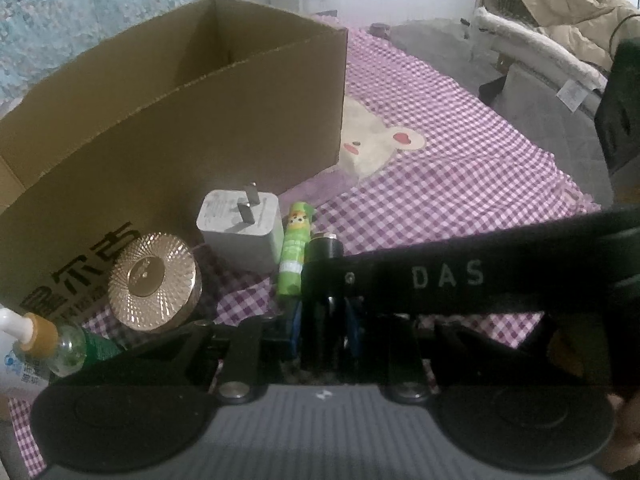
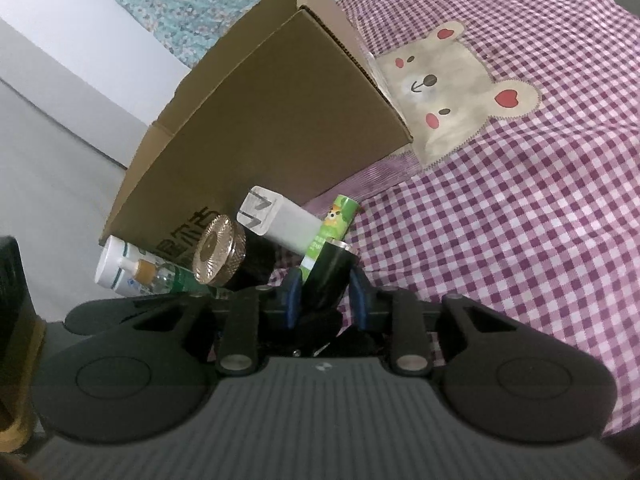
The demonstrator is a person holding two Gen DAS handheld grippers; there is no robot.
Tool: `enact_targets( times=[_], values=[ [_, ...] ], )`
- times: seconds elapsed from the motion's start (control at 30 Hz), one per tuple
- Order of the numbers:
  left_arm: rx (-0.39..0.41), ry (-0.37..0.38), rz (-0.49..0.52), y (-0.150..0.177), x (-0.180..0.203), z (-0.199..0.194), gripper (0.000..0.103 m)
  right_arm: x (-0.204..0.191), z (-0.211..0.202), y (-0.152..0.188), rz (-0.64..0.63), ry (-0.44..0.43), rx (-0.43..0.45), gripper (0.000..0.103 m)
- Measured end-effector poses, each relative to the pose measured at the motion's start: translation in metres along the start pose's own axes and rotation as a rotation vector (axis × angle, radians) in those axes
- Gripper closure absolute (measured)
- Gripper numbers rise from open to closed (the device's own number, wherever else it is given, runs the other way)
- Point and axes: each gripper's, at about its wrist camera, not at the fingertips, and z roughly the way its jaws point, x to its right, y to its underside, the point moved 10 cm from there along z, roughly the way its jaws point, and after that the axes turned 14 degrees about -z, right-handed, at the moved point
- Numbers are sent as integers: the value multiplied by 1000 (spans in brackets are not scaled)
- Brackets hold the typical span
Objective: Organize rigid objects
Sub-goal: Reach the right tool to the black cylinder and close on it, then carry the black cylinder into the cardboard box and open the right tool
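On a bed spread with a purple checked cloth (image 2: pixel 520 200), a black cylinder (image 2: pixel 332 276) lying beside a green tube (image 1: pixel 295 256) is seen pinched by both the left gripper (image 1: pixel 322 328) and right gripper (image 2: pixel 326 300), while the open cardboard box (image 1: pixel 192 92) behind shows nothing inside.

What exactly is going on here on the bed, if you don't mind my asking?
A person is tidying small items with two handheld grippers. Both the left gripper and the right gripper are shut on the same black tube, which lies beside a green tube. A charger, a gold lid and some bottles sit on the checked sheet by the open box. Nothing can be seen in the box yet.
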Motion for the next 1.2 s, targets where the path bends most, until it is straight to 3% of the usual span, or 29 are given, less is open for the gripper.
enact_targets(
  times=[0.37, 0.53, 0.8, 0.93, 1.2],
  values=[
    [126, 27, 10, -11, 11, -44, 80, -27, -36, -12, -61, 1, 77, 86],
    [115, 24, -13, -5, 5, -38, 80, -23, -38, -12, -59, 41, 81, 86],
    [129, 54, -63, -5, -7, -41, 80, 5, -44, -8, 113, 1, 39, 84],
    [139, 66, -76, -8, -8, -44, 80, 14, -52, -8, 134, 10, 47, 83],
    [158, 94, -114, -22, -11, -49, 80, 24, -35, -2, 350, -140, -3, 73]
  ],
)
